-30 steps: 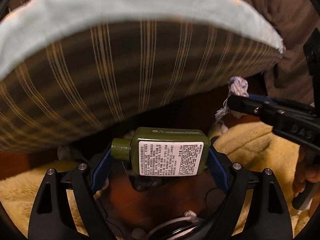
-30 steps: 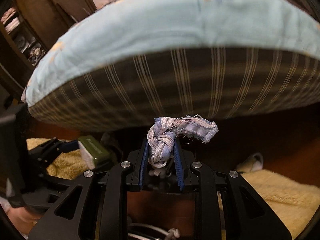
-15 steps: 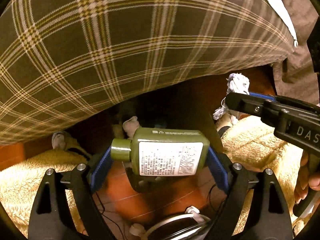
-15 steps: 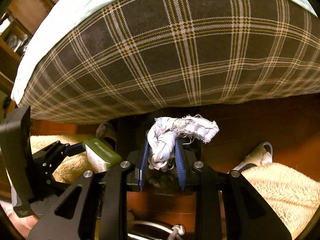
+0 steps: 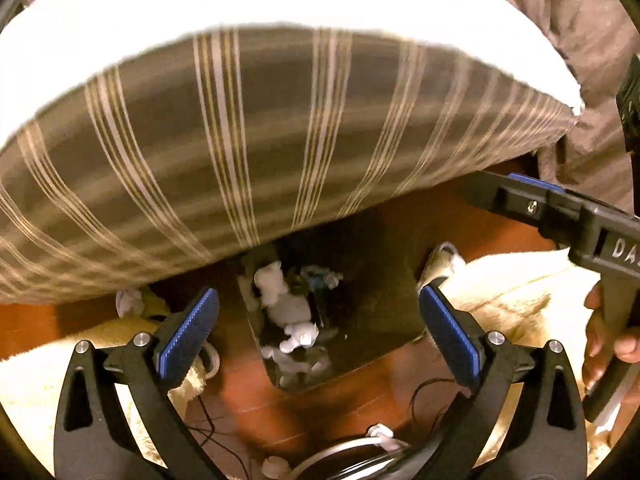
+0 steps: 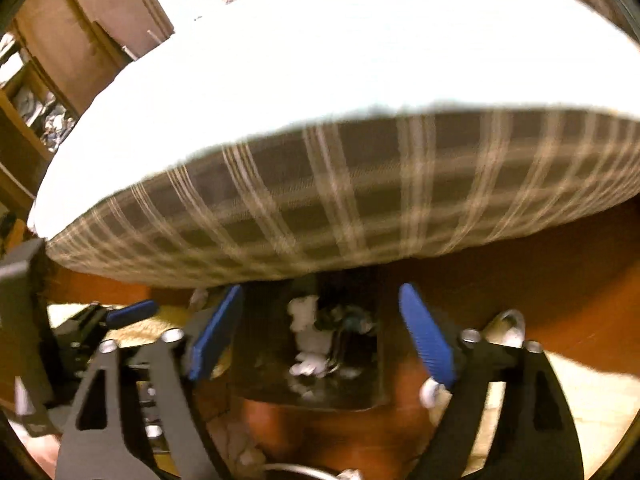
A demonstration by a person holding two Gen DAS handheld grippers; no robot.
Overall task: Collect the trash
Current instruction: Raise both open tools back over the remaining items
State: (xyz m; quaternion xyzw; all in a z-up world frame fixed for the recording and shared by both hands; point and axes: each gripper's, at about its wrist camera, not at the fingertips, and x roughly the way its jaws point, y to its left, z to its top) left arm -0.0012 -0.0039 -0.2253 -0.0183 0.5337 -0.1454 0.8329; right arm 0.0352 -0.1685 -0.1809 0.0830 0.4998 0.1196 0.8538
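My left gripper (image 5: 318, 292) hangs over a dark trash bin (image 5: 380, 320) on the floor. Its jaws are opening and nothing is between the blue pads (image 5: 188, 332). White crumpled tissue (image 5: 284, 304) and a bluish scrap (image 5: 320, 280) lie inside the bin. In the right wrist view, my right gripper (image 6: 320, 289) is also above the bin (image 6: 260, 360). Its jaws are opening too, with nothing between them. The green bottle is not visible in either view. The right gripper (image 5: 520, 196) shows at the right of the left wrist view, and the left gripper (image 6: 128, 312) at the left of the right wrist view.
A bed (image 5: 240, 140) with a plaid side and pale sheet overhangs the bin from behind. Cream fluffy rugs (image 5: 520, 288) lie on both sides on the reddish wooden floor (image 5: 320, 408). Thin cables (image 5: 208, 420) run near me. A wooden shelf (image 6: 28, 100) stands far left.
Both grippers have gone from shut to open. The green bottle has left the left jaws and the knotted cloth scrap has left the right jaws. The bin's inside now shows.
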